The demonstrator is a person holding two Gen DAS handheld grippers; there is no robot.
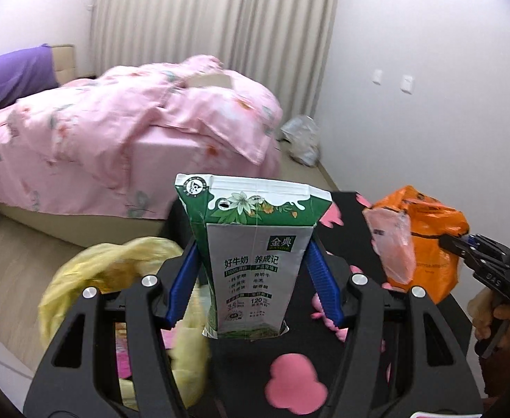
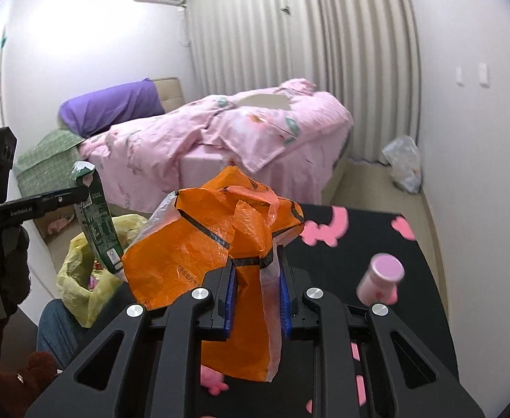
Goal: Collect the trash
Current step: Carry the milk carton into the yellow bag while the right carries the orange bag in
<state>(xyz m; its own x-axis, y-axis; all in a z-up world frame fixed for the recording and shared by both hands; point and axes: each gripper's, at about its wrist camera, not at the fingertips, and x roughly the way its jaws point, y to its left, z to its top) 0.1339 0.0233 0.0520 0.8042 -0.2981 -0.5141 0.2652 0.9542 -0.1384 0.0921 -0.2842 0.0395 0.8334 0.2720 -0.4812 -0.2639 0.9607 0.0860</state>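
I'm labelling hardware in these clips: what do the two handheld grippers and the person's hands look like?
Both the left gripper and the right gripper are matte black linkage frames with triangular cut-outs, round silver pivot bolts and ribbed blue finger pads. Seen from the side, each has a pistol-style handle and a black block on top; white lettering marks the bodies. The left hand wears a dark glove or sleeve; the right hand looks bare.

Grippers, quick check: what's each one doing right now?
Left gripper: closed on the milk carton, held upright.
Right gripper: closed on the orange plastic bag.
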